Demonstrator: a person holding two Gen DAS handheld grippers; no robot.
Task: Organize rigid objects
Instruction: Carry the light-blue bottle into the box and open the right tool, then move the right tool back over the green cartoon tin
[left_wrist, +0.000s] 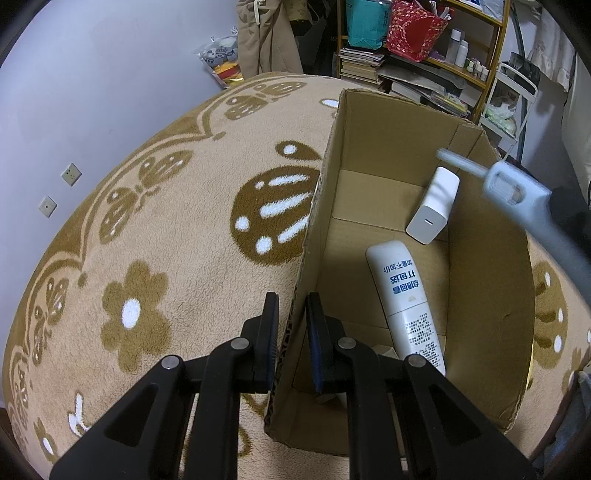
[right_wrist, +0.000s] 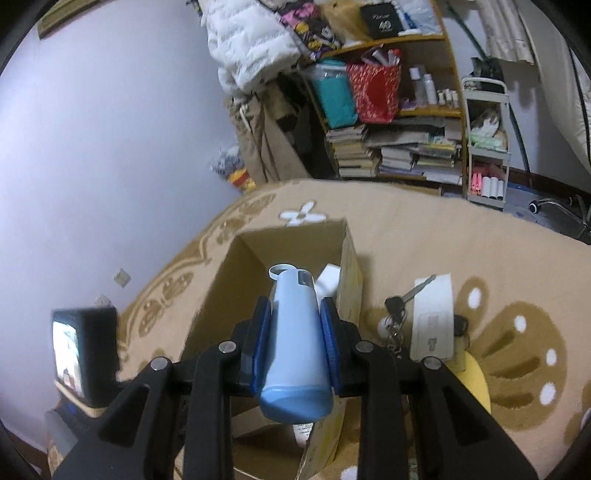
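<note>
Left wrist view first: my left gripper (left_wrist: 291, 332) is clamped on the near wall of the cardboard box (left_wrist: 491, 295), one finger outside on the beige patterned blanket (left_wrist: 147, 229), the other inside, steadying the box. Down in it lie a white tube with blue print (left_wrist: 404, 295), pointing toward me along the floor, and a white charger block (left_wrist: 434, 205) leaning against the far right side. Something pale peeks from under my inner finger; I can't tell what. Over the right rim comes the blurred top of the light blue bottle (left_wrist: 517, 188), hanging above the opening.

Right wrist view now: my right gripper (right_wrist: 295, 328) is squeezing the light blue bottle (right_wrist: 295, 343) by its body, base toward me, cap and loop pointing out over the box (right_wrist: 229, 280). I judge the step is lowering it in, and the thing to do well is aim for the free floor on the left, clear of the tube and charger, tip the bottle flat, and only let go once it's below the rim. The left hand should hold that wall firm. Outside, just right of the box on the blanket, wait a bunch of keys (right_wrist: 397, 306), a white rectangular device (right_wrist: 434, 321) and something yellow (right_wrist: 474, 373) beneath it.
</note>
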